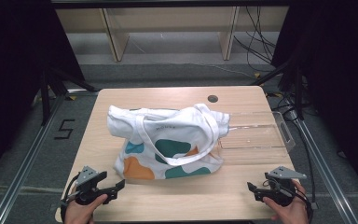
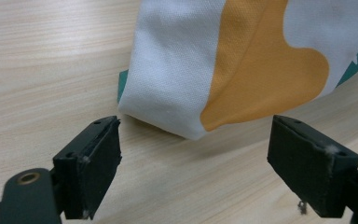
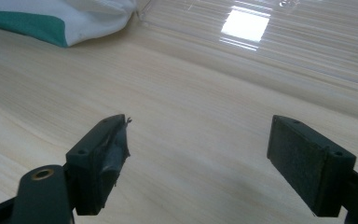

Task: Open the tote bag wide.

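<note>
A: Where the tote bag (image 1: 168, 144) slumps over itself, what stays hidden?
B: Its mouth and inside are folded under; small grey lettering near the top edge is too small to read. The transparent tray (image 1: 261, 135) behind its right side is hard to trace, and its left end is covered by the cloth.

A: Count of each thing?
B: One bag, one tray, two grippers, on one wooden surface (image 1: 177, 205). Two white straps are seen on the bag, one looped across its front.

A: Appearance and place of the bag?
B: White cloth with teal and orange blobs, crumpled, lying at the middle of the surface, its right edge touching the tray. In the left gripper view an orange-and-white corner (image 2: 205, 84) lies just beyond the jaws.

A: State of the jaws?
B: Left gripper (image 1: 114, 188), near left: jaws wide apart, nothing between them, close to the bag's near-left corner but not touching. Right gripper (image 1: 256, 190), near right: jaws equally wide, empty, over bare wood, well apart from the bag.
</note>
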{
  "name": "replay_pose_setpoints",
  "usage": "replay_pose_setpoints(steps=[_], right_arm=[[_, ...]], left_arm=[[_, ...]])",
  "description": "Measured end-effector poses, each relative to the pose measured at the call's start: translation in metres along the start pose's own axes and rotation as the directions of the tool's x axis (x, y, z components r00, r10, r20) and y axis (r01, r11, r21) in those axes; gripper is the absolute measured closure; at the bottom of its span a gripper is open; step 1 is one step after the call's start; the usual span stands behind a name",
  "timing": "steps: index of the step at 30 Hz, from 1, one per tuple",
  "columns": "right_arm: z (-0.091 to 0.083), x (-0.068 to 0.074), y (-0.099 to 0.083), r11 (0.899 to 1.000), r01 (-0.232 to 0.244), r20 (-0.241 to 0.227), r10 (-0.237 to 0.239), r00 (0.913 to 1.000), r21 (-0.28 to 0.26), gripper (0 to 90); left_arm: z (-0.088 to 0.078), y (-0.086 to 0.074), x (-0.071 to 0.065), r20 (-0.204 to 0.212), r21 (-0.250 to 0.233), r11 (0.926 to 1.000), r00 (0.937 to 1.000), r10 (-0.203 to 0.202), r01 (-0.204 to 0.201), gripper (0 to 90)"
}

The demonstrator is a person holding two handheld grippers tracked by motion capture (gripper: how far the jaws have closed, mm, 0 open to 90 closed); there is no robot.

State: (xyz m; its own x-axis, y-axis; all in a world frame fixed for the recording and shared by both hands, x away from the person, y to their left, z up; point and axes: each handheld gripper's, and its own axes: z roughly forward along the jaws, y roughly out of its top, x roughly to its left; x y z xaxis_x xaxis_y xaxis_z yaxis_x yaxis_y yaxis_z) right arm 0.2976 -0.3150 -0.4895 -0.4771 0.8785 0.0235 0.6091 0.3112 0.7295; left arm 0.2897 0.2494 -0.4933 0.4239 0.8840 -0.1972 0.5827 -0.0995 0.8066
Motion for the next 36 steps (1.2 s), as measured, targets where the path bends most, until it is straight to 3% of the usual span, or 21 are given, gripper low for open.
replay_pose_setpoints(steps=[1, 4, 6, 7, 11, 12, 13, 15, 16, 17, 21, 24, 26, 28, 29, 30, 32, 33, 34, 35, 36], right_arm=[[-0.001, 0.002, 0.0, 0.999, -0.043, -0.001, 0.043, 0.9991, 0.015, 21.0], [0.0, -0.002, -0.001, 1.0, 0.002, 0.005, -0.002, 1.0, 0.004, 20.9], [-0.001, 0.001, 0.0, 0.999, -0.045, 0.005, 0.045, 0.999, 0.007, 20.9], [0.0, -0.001, 0.0, 1.0, -0.014, 0.004, 0.014, 0.9999, -0.012, 20.9], [-0.003, 0.002, 0.003, 0.999, -0.033, 0.001, 0.033, 0.9995, -0.001, 22.6], [-0.002, 0.005, 0.003, 0.997, -0.074, -0.019, 0.074, 0.9971, 0.0, 22.9], [-0.002, 0.006, 0.005, 0.997, -0.072, -0.027, 0.072, 0.997, 0.004, 23.5], [-0.004, 0.006, 0.007, 0.999, -0.037, -0.027, 0.037, 0.9989, -0.004, 25.1], [-0.005, 0.009, 0.01, 0.998, -0.063, -0.034, 0.063, 0.9975, -0.007, 25.8], [-0.006, 0.009, 0.012, 0.999, -0.037, -0.029, 0.036, 0.9989, -0.014, 26.9], [-0.009, 0.011, 0.018, 0.999, -0.031, -0.042, 0.031, 0.9987, -0.014, 28.2], [-0.01, 0.013, 0.022, 0.999, 0.021, -0.061, -0.023, 0.9979, -0.037, 32.7], [-0.012, 0.018, 0.026, 0.998, 0.046, -0.071, -0.05, 0.9962, -0.046, 36.1], [-0.014, 0.026, 0.03, 0.999, 0.014, -0.084, -0.019, 0.9963, -0.053, 36.9], [-0.015, 0.025, 0.035, 0.996, 0.056, -0.091, -0.063, 0.9939, -0.071, 37.9], [-0.017, 0.031, 0.037, 0.997, 0.017, -0.099, -0.024, 0.9947, -0.071, 38.5], [-0.02, 0.033, 0.046, 0.993, 0.056, -0.089, -0.066, 0.9938, -0.105, 41.4], [-0.023, 0.038, 0.052, 0.994, 0.034, -0.104, -0.045, 0.9936, -0.108, 41.7], [-0.023, 0.038, 0.052, 0.994, 0.034, -0.104, -0.045, 0.9936, -0.108, 41.7], [-0.025, 0.041, 0.063, 0.988, 0.065, -0.129, -0.083, 0.9882, -0.141, 44.0], [-0.028, 0.045, 0.067, 0.99, 0.047, -0.139, -0.065, 0.9881, -0.134, 44.2]], left_arm=[[0.0, 0.0, 0.0, -0.004, 0.001, 1.0, 1.0, 0.003, -0.003, 16.3], [0.001, 0.0, 0.0, -0.003, -0.006, 1.0, 1.0, -0.002, 0.002, 16.2], [0.0, 0.001, -0.001, -0.012, -0.003, 1.0, 0.9999, -0.006, 0.006, 16.3], [0.001, 0.0, 0.0, -0.002, -0.008, 1.0, 1.0, -0.003, 0.003, 16.3], [0.001, 0.0, 0.0, -0.006, -0.006, 1.0, 1.0, -0.001, 0.001, 16.3], [0.0, 0.0, 0.0, -0.004, -0.005, 1.0, 1.0, 0.002, -0.002, 16.3], [0.0, 0.0, 0.0, -0.004, -0.005, 1.0, 1.0, 0.002, -0.002, 16.3], [0.0, 0.0, 0.0, -0.007, -0.008, 1.0, 1.0, 0.002, -0.002, 16.3], [0.0, 0.001, 0.0, -0.004, -0.008, 1.0, 1.0, 0.004, -0.004, 16.4], [0.001, 0.001, 0.0, -0.009, -0.007, 1.0, 0.9999, 0.006, -0.006, 16.5], [0.001, 0.001, 0.001, -0.019, 0.002, 0.9999, 0.9997, 0.015, -0.015, 16.5], [0.002, 0.003, -0.001, -0.022, -0.008, 1.0, 0.9998, 0.0, 0.0, 17.1], [0.002, 0.003, -0.001, -0.027, 0.002, 0.9997, 0.9993, 0.026, -0.026, 17.3], [0.003, 0.002, -0.002, -0.026, -0.002, 0.9998, 0.9994, 0.022, -0.022, 17.4], [0.002, 0.002, 0.0, -0.027, 0.004, 0.9993, 0.999, 0.037, -0.037, 17.4], [0.001, 0.001, 0.001, -0.036, 0.003, 0.9994, 0.9988, 0.034, -0.034, 17.4], [-0.001, 0.0, 0.003, -0.044, 0.0, 0.9996, 0.9986, 0.027, -0.027, 17.4], [-0.001, 0.001, 0.004, -0.043, -0.003, 0.9996, 0.9987, 0.027, -0.027, 17.4], [-0.001, 0.001, 0.004, -0.043, -0.003, 0.9996, 0.9987, 0.027, -0.027, 17.4], [-0.002, 0.001, 0.003, -0.048, -0.007, 0.9997, 0.9985, 0.025, -0.025, 17.4], [-0.002, 0.001, 0.003, -0.048, -0.007, 0.9997, 0.9985, 0.025, -0.025, 17.4]])
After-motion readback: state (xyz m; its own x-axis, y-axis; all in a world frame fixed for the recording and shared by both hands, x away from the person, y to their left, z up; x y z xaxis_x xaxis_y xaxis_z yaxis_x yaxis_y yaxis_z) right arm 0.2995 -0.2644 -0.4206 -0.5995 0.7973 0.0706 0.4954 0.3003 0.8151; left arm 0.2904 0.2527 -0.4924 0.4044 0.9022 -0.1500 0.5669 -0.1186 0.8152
